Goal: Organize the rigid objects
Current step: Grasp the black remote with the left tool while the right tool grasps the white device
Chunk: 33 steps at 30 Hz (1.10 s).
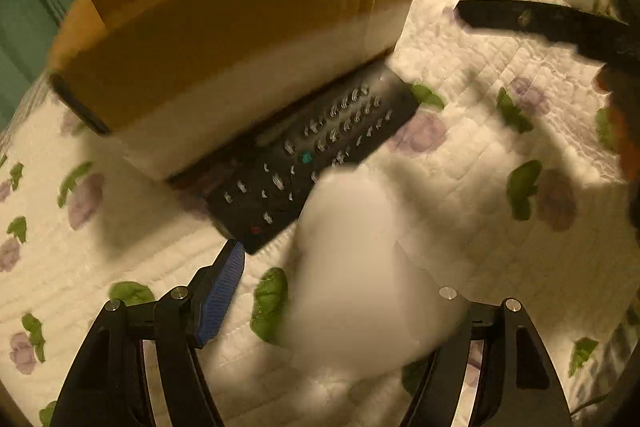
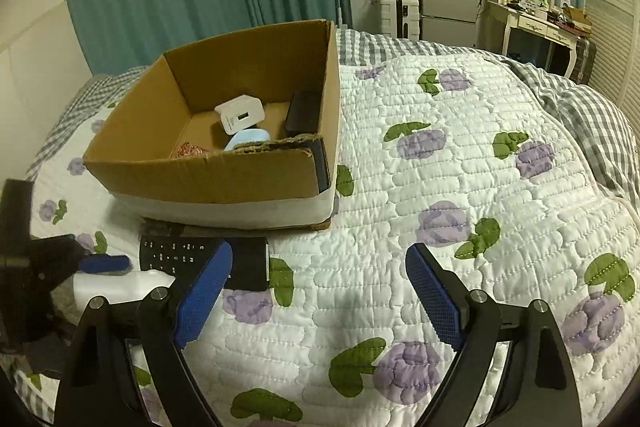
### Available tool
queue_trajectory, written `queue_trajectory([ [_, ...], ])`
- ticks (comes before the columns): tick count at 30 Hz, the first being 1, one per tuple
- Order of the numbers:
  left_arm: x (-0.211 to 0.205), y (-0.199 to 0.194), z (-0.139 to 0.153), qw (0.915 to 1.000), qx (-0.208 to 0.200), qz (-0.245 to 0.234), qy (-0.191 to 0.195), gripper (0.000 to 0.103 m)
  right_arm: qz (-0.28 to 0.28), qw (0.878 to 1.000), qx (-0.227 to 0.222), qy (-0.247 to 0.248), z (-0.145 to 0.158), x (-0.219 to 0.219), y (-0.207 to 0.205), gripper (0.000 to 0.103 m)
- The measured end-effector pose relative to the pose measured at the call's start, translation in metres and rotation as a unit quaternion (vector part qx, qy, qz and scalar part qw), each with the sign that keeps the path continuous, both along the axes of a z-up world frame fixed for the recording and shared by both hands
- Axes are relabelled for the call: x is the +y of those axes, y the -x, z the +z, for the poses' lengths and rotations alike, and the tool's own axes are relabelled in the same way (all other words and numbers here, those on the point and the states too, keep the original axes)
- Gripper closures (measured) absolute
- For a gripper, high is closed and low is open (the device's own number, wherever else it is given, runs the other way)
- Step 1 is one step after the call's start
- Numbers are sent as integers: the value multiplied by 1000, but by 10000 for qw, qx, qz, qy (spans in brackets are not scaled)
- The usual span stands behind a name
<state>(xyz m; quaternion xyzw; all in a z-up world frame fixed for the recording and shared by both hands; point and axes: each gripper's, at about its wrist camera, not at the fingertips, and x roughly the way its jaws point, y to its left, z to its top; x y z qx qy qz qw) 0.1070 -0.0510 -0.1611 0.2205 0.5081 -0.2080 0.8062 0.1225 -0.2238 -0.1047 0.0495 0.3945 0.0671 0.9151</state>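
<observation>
Quilted bedding (image 2: 460,187) printed with purple flowers carries everything, and nearest to the left gripper (image 1: 340,291) is a white bottle (image 1: 352,267) lying between its parted jaws; whether the pads press it, blur hides. Just beyond the bottle, a black remote (image 1: 312,155) lies lengthwise along the near wall of the cardboard box (image 2: 208,179), close against it. The right gripper (image 2: 320,291), jaws wide apart and empty, hangs farther from the box's near wall, so the left is closer.

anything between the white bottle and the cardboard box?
Yes: the black remote lies on the quilt between the white bottle and the cardboard box. Right wrist view shows it clearest.
</observation>
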Motion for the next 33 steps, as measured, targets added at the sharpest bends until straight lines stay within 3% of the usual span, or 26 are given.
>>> queue_trajectory([
  [1, -2, 1, -6, 9999, -4, 21, -169, 32, 12, 10000, 14, 20, -1, 1, 0, 14],
  [3, 0, 7, -2, 9998, -163, 55, -55, 34, 20, 10000, 31, 37, -2, 2, 0, 14],
  [5, 5, 9, 4, 9994, -138, 227, 199, 56, 27, 10000, 47, 54, -3, 3, -1, 14],
  [6, 9, 10, 9, 9984, -35, 353, 445, 57, 37, 10000, 55, 67, -3, 4, -2, 14],
  [9, 13, 14, 14, 9966, -9, 466, 678, 56, 54, 9999, 74, 135, -5, 7, -2, 14],
  [16, -1, 29, 15, 9968, -41, 407, 689, 55, -61, 9999, 52, 104, -4, 2, -1, 14],
  [20, 9, 35, 21, 9920, 47, 633, 1087, 54, -83, 9999, 18, 68, -1, 1, 0, 14],
  [22, 12, 37, 23, 9914, -7, 741, 1079, 54, -46, 10000, 12, 44, -1, 1, 0, 14],
  [28, 46, 34, 34, 9848, -227, 1453, 926, 54, 582, 9982, 130, -67, -3, 25, 7, 14],
  [33, 79, 31, 40, 9739, -438, 2008, 959, 54, 1460, 9880, 492, -93, -19, 73, 15, 14],
])
